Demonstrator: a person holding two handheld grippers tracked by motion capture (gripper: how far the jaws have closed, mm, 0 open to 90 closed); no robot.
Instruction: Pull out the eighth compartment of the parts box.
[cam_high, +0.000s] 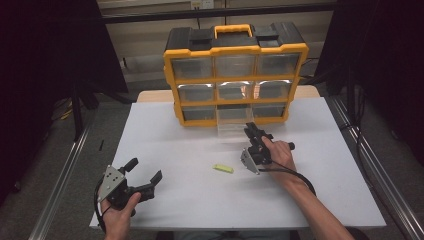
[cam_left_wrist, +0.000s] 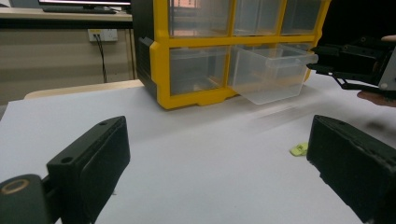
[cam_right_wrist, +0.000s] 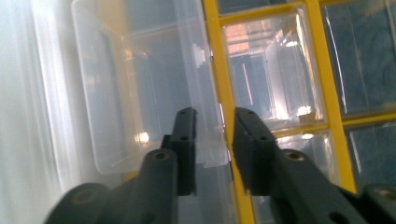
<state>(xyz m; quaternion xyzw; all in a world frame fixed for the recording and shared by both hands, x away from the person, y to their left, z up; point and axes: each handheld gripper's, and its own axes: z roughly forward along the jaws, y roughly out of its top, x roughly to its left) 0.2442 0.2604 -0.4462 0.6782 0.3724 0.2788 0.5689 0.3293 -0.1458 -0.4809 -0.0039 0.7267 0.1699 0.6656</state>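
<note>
The clear drawer (cam_high: 231, 126) of the bottom row, middle column, is seen drawn partway out of the yellow organiser (cam_high: 235, 75), which stands at the far side of the counter (cam_high: 325, 200). The right hand-held gripper (cam_high: 251, 129) is positioned at the drawer's right front corner. In the right gripper view, the drawer's front wall (cam_right_wrist: 205, 116) lies between the narrow-set jaws, with a visible gap at the pads, so the wall is judged to be no longer clamped. The left hand-held gripper (cam_high: 145, 172) is held over the near left of the counter with its jaws wide and nothing between them. A small yellow-green piece (cam_high: 223, 168) lies on the counter, near the middle, well apart from both grippers. The drawer is judged to be opened; the piece has not yet been picked up, and placing it in the drawer and closing the drawer appear to remain.
</note>
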